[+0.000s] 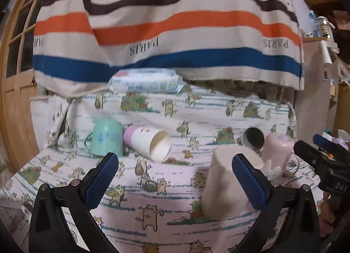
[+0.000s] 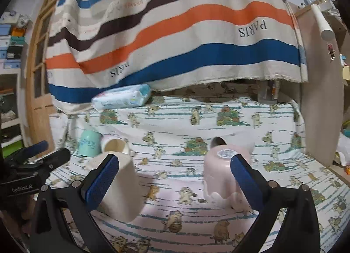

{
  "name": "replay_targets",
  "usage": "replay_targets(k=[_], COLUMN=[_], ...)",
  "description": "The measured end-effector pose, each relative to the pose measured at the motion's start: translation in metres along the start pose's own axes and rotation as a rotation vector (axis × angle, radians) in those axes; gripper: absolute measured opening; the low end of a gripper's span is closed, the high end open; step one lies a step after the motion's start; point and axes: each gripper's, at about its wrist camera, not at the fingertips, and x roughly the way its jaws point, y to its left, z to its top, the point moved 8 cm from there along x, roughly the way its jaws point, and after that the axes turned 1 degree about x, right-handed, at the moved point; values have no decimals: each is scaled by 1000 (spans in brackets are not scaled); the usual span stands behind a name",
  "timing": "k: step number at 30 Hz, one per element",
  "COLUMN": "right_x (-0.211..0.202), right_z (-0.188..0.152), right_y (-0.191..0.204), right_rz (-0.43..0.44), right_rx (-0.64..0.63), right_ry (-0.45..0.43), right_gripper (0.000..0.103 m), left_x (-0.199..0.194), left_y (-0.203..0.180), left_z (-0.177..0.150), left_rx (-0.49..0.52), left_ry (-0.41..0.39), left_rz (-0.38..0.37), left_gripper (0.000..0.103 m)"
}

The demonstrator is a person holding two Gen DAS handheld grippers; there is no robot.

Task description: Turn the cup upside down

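1. Lying on its side on the cat-print cloth point(image 1: 166, 189), the white cup with a lilac base point(image 1: 147, 143) is judged the likeliest cup left to flip, its open mouth turned toward the camera's right in the left wrist view.
2. Taking that cup as landmark: a mint-green mug point(image 1: 106, 138) is set mouth-down just to its left, touching or nearly touching its lilac base.
3. Well to its right and nearer the cameras, a cream cup point(image 1: 227, 180) is seen standing mouth-down; just behind that one a pale pink mug point(image 2: 221, 170) is also inverted, a round label showing on its upturned base.
4. Just behind the pink mug a dark-lined cup point(image 1: 253, 138) lies on its side, so a second candidate for flipping is present.
5. Far behind the landmark cup, a wipes pack point(image 1: 145, 81) rests under the striped hanging cloth point(image 1: 166, 34).
6. The left gripper point(image 1: 175, 176) is held spread wide with nothing between its jaws; the right gripper point(image 2: 175, 176) is likewise released and empty.
7. The step is judged to be the approach, no cup being grasped.
8. The next move would call for closing one gripper across a tipped cup's wall, then rotating it mouth-down.
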Motion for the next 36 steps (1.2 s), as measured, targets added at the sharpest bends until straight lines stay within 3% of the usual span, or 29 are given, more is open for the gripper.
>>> replay_targets(k=[4,7,36], right_x=[19,14,16], right_z=[-11,-9,-10], right_y=[2,-1,0], right_rz=[-35,-38,-41], right_rx=[-32,-22,-23], right_ry=[91,61,73], right_gripper=[103,103,103], left_x=[7,4,5], left_y=[-4,-7,4], left_z=[-6,-6,-6], left_rx=[32,57,27], left_ry=[38,24,26], left_rz=[34,51,105], left_gripper=[103,103,103])
